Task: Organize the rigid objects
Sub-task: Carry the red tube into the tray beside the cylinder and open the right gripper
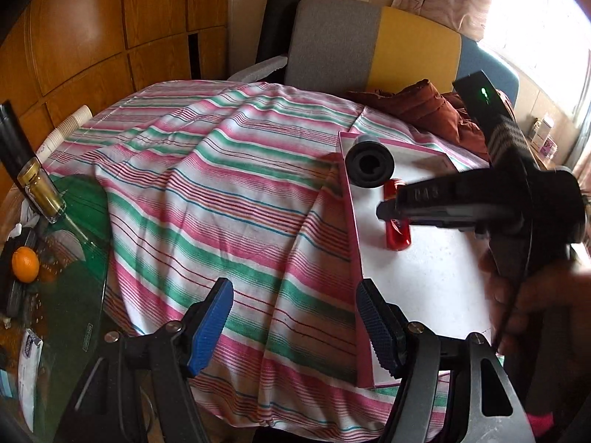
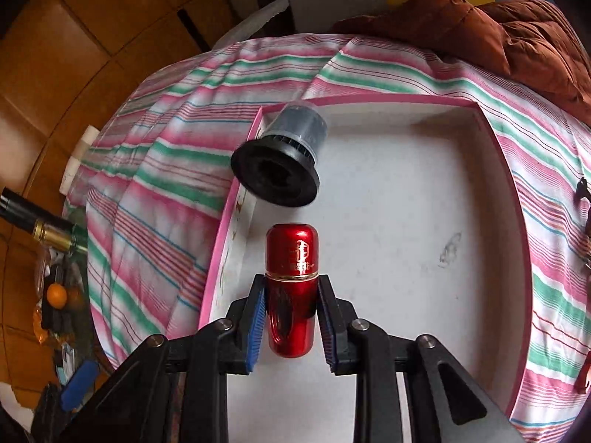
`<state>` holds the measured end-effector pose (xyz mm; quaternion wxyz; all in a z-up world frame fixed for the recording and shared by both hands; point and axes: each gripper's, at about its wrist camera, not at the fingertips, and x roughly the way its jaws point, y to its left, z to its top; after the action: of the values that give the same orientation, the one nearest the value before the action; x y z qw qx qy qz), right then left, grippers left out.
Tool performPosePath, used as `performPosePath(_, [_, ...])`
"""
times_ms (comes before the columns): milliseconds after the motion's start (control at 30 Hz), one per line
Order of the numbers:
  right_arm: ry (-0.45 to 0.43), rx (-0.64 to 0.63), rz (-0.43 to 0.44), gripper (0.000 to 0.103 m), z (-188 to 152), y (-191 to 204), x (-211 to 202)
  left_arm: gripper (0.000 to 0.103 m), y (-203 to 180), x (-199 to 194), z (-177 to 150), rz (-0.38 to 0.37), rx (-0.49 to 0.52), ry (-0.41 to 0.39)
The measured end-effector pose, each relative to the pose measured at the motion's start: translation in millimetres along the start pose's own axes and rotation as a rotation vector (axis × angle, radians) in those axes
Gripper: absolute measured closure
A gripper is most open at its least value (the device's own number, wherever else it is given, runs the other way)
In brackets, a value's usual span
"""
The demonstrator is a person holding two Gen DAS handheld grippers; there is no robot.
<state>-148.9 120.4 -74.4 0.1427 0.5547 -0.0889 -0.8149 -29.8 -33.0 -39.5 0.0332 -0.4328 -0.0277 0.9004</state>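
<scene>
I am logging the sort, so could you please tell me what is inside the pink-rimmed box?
The pink-rimmed box holds a black spindle case on its side and a red capsule tin gripped by the right tongs. The floor beneath them is hidden.

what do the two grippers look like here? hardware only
Both alike: the left gripper and right gripper have black angular linkage arms with silver pivot bolts and blue ribbed pads on the fingers. From the left wrist view, the right unit's body is black with a green light and a thin black cable.
</scene>
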Motion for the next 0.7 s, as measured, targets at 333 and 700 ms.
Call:
performPosePath(333, [-0.027,-0.017,0.018,0.076,1.1,5.6,-5.8,0.033,-0.4,-1.2,-0.6,0.003,0.003,-0.001])
performPosePath(700, [-0.071,-0.030,0.016,0.076,-10.9,5.6,-28.6,0.033,-5.5,-6.4,-0.7,0.007,0.018,-0.011])
